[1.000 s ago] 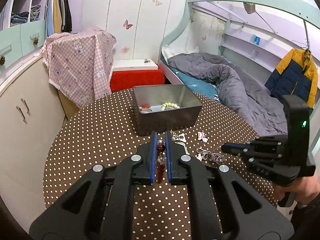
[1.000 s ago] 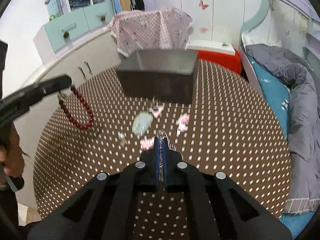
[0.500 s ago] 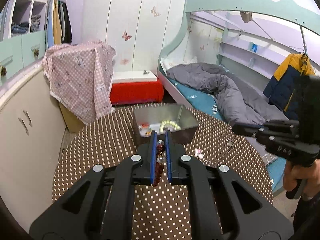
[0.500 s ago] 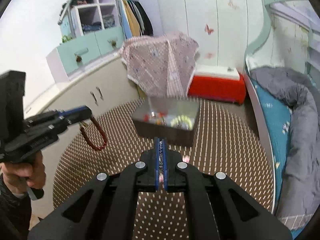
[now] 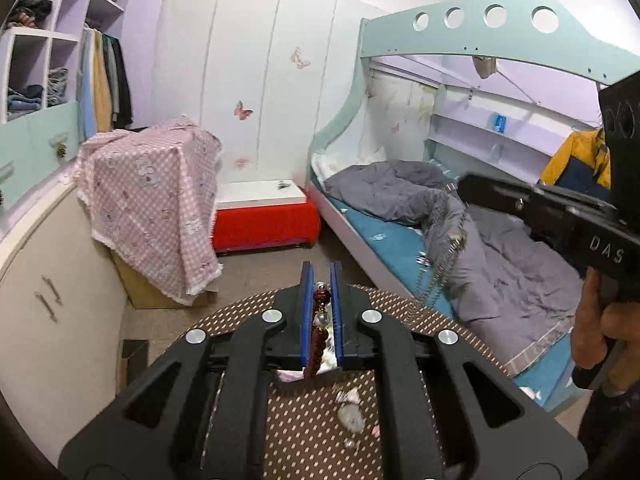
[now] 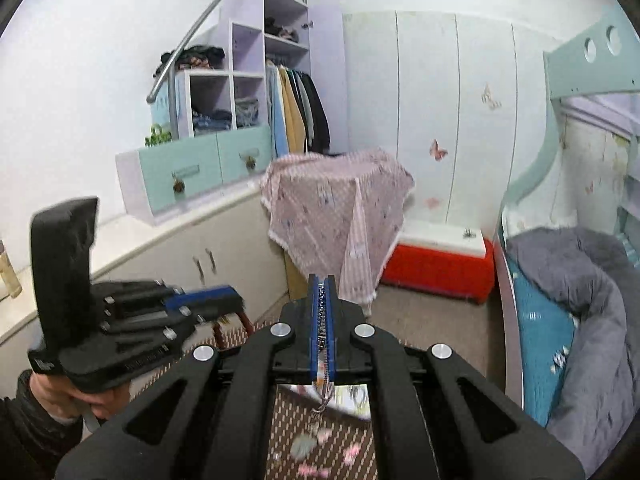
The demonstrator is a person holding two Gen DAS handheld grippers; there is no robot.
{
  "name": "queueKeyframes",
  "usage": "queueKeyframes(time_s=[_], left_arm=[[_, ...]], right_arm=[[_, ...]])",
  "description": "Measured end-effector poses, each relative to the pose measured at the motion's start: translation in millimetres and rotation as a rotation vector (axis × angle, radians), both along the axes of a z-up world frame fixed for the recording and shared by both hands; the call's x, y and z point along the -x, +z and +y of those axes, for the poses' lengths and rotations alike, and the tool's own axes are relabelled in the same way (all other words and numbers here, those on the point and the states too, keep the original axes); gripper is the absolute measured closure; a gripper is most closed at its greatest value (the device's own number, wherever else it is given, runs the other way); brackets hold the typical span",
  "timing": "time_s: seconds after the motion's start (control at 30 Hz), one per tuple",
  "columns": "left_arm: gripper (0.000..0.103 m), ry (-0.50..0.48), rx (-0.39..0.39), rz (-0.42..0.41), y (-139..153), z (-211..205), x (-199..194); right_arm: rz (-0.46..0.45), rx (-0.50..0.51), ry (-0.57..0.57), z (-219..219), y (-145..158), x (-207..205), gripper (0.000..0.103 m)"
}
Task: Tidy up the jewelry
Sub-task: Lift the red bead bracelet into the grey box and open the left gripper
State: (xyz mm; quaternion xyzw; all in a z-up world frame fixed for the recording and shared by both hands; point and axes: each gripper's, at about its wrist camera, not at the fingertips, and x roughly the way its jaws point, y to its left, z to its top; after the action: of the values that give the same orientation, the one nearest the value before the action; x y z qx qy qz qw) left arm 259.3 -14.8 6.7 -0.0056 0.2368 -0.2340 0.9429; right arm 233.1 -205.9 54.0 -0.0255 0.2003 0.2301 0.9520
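My left gripper (image 5: 320,270) is shut on a dark red bead bracelet (image 5: 320,340) that runs down between its blue pads. My right gripper (image 6: 321,280) is shut on a thin silver chain (image 6: 321,328), whose end dangles below the jaws. Both are held high above the brown polka-dot table (image 5: 304,432). From the left wrist, the right gripper (image 5: 464,186) is at the right with the chain (image 5: 438,264) hanging from it. From the right wrist, the left gripper (image 6: 236,300) is at the left with the bracelet (image 6: 219,330) below it. A shiny edge of the metal box (image 6: 352,396) shows under my right gripper.
Loose pieces lie on the table: a pale pendant (image 5: 350,418) and small pink items (image 6: 308,469). Beyond the table stand a pink-cloth-covered object (image 5: 156,208), a red box (image 5: 264,222), a cabinet (image 5: 48,300) and a bunk bed with a grey duvet (image 5: 500,264).
Both grippers have risen with the bracelet and the chain. The table and metal box have dropped low in both views and are now mostly hidden behind the gripper bodies.
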Motion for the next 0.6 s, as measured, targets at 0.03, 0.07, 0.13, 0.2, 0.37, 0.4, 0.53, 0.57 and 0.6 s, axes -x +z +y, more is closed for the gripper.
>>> queueKeyframes(time_s=[0.03,0.07,0.13,0.2,0.37,0.4,0.53,0.57,0.6], left_arm=[[0.094,-0.005,0.005,0.009,1.9,-2.3,-8.4],[0.094,-0.007,0.009,0.02,2.2,-4.9,-16.7],[0.094,-0.01,0.007,0.044,-2.4,-11.7,-28.7],[0.094,-0.018,0.007,0.079,-11.9,-18.0,-40.7],[0.092,-0.007,-0.021,0.136,-36.0,-32.2,-63.9],[0.069,0.005,-0.032,0.143,-38.7,-33.7,-66.7],[0.007,0.111,-0.005,0.095,-39.7,-20.7,-62.9],[0.007,0.122,0.002,0.1,-39.7,-16.0,-62.1],[0.007,0.138,0.004,0.097,-39.9,-13.0,-60.9]], right_arm=[[-0.003,-0.001,0.003,1.7,4.1,-6.4,0.102],[0.003,-0.005,0.004,2.7,6.6,-15.9,0.102],[0.021,-0.012,0.002,3.5,3.1,-31.1,0.102],[0.05,-0.012,0.001,3.6,-4.1,-41.9,0.102],[0.188,-0.02,-0.042,-2.7,-52.7,-80.4,0.099],[0.207,-0.022,-0.059,-4.8,-60.1,-84.7,0.095],[0.253,-0.053,-0.155,-20.3,-85.1,-89.2,0.024],[0.237,-0.059,-0.18,-24.2,-85.9,-85.6,0.011],[0.229,-0.064,-0.198,-27.8,-86.3,-82.3,0.007]])
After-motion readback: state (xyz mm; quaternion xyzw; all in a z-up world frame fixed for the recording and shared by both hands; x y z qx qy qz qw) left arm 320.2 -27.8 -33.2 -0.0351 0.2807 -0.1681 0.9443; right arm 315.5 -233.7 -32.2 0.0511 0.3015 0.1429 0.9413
